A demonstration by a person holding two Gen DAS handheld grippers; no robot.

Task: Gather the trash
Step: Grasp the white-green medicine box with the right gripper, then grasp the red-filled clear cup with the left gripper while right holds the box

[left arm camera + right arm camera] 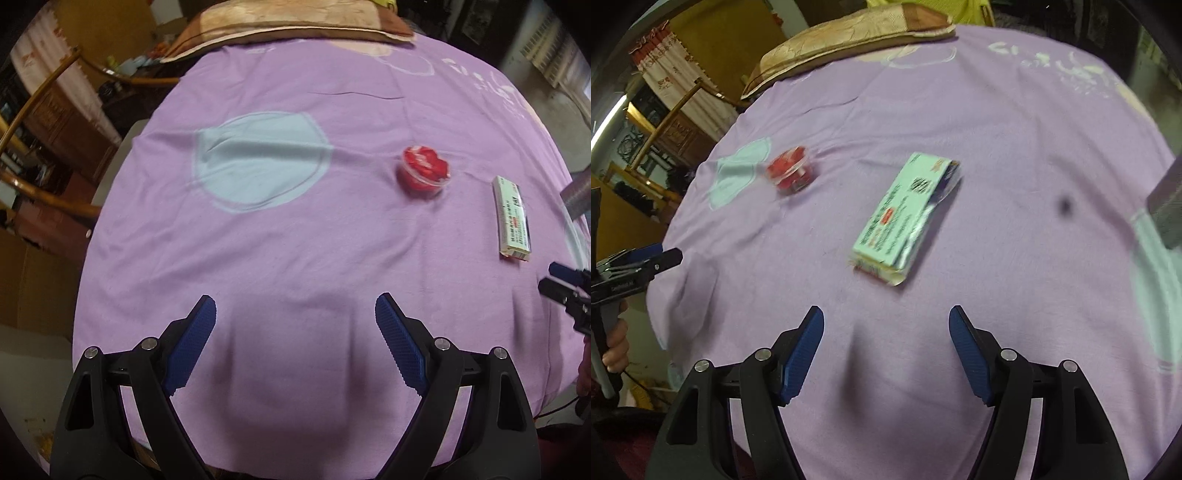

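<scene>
A small clear cup with a red lid (424, 170) lies on the purple bed sheet (280, 251), ahead and to the right of my left gripper (295, 306), which is open and holds nothing. A flat pale green carton (512, 218) lies further right. In the right wrist view that carton (907, 218) sits just ahead of my right gripper (886, 317), open with nothing between its fingers. The red cup (790, 173) is off to its left. The other gripper's tip (661, 258) shows at the left edge, with a hand below it.
A brown and beige pillow (295, 22) lies at the far end of the bed. A grey object (1169, 206) pokes in at the right edge. Wooden chairs and furniture (48, 122) stand left of the bed. A small dark spot (1065, 205) marks the sheet.
</scene>
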